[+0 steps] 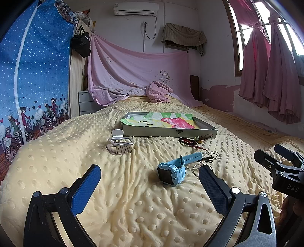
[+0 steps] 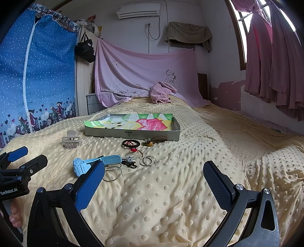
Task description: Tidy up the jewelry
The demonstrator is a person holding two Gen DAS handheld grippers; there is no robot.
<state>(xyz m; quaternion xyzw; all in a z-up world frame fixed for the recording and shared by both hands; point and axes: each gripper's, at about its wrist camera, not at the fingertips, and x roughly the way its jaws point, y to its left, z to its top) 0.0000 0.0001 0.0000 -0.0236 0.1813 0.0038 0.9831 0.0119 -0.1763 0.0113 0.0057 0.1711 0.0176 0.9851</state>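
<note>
Yellow dotted blanket (image 2: pixel 171 190), pink sheet (image 2: pixel 133 76), blue zip wardrobe (image 1: pixel 34 76), air conditioner (image 2: pixel 138 10), pink curtains (image 1: pixel 266 72).

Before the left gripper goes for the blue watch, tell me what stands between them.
Nothing visible: only bare yellow blanket lies between the open left gripper and the blue watch. Thin wire hoops lie just right of it, by the right fingertip.
</note>
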